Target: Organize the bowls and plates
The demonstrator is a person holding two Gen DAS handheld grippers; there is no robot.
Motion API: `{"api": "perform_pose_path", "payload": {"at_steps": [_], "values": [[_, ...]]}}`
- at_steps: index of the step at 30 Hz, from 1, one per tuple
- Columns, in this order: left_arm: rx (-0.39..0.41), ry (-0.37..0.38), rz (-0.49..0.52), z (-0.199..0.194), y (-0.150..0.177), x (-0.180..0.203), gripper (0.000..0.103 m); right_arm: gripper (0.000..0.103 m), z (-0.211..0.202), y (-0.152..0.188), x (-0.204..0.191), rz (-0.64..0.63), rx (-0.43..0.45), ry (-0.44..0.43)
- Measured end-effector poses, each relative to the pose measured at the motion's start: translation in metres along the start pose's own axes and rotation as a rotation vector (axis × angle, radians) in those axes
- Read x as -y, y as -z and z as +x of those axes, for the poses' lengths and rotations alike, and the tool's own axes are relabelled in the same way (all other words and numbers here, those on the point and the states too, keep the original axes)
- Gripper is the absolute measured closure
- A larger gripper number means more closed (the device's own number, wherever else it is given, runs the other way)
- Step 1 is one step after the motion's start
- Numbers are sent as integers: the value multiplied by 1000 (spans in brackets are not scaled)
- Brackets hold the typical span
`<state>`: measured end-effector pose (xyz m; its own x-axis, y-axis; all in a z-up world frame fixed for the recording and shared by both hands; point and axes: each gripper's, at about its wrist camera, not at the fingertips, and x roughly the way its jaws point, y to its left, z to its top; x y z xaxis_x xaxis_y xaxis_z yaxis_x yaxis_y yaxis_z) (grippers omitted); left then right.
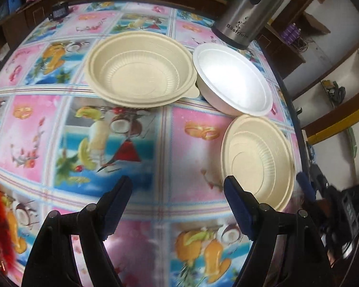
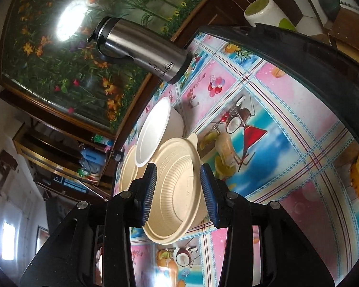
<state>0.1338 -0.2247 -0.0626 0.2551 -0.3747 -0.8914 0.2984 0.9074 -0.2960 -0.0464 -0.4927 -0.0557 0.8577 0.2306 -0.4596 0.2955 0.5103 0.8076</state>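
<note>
table (image 1: 59, 119): sitting under a fruit-print cloth, wood cabinets behind
left gripper (image 1: 178, 206): hovering wide open, holding nothing
beige bowl (image 1: 141, 69): waiting far left
white bowl (image 1: 234, 79): touching it, flask (image 1: 249, 12) behind
near bowl (image 1: 258, 160): lying nearest, likely the next pick
right gripper (image 2: 178, 191): lining up open on near bowl (image 2: 177, 189), not yet gripping

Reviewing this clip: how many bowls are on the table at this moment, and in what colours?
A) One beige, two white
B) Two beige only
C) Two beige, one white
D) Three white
C: the left wrist view shows a far beige bowl, a white bowl beside it, and a near beige bowl by the table's edge.
</note>
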Motion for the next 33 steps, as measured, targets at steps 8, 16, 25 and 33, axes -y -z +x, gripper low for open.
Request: {"api": "perform_pose_path", "payload": {"at_steps": [8,16,25,33], "values": [[-25,13,-9,16,-9,13,24,66,10,2,2,0,-48,26],[-54,43,-6,29,-7,25,24,66,19,4,7,18,-89,47],[-18,-16,59,36,-6,38,24,66,24,5,8,20,-103,66],[59,-80,121,38,-4,46,24,66,28,7,7,8,-108,100]]}}
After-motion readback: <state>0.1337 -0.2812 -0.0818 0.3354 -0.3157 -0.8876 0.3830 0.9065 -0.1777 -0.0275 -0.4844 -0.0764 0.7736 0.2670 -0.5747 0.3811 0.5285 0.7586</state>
